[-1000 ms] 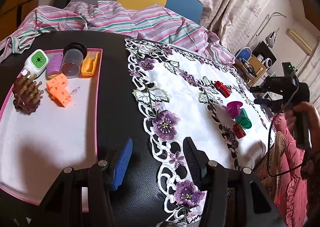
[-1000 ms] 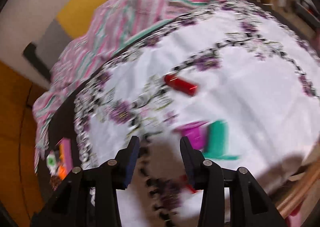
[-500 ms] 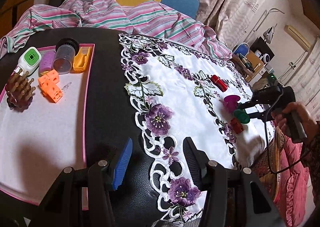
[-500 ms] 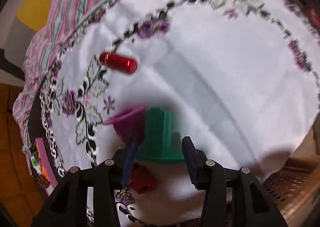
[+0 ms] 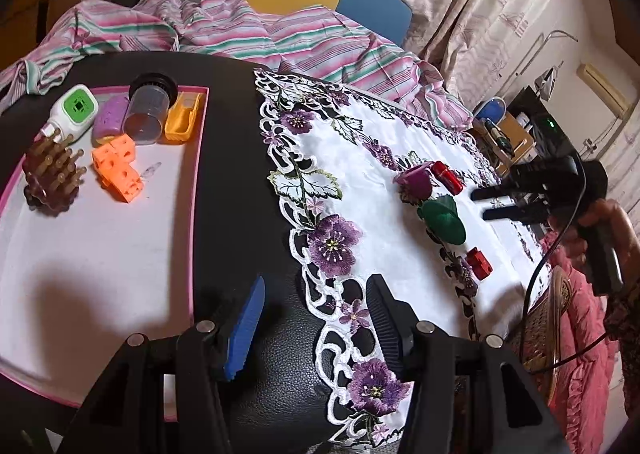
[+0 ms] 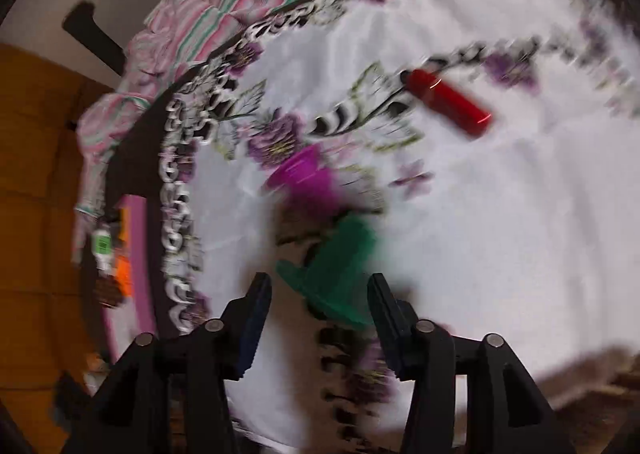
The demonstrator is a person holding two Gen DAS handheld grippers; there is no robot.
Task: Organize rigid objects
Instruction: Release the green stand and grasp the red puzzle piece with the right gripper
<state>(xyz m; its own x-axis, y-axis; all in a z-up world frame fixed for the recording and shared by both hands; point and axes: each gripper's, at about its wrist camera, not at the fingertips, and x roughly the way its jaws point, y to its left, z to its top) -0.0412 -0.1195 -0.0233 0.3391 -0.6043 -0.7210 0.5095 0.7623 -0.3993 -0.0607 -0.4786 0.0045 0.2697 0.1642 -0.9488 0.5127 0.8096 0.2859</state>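
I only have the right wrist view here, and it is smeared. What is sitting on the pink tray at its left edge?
Observer: The left wrist view shows the pink tray holding a brown pegged brush, orange blocks, a green-and-white device, a clear cup and more.
Operator: Any red item besides the red cylinder?
Observer: Yes, a small red block lies near the cloth's edge, apart from the green piece.
Operator: And the left claw?
Observer: The left claw is open and empty, above the black tabletop.
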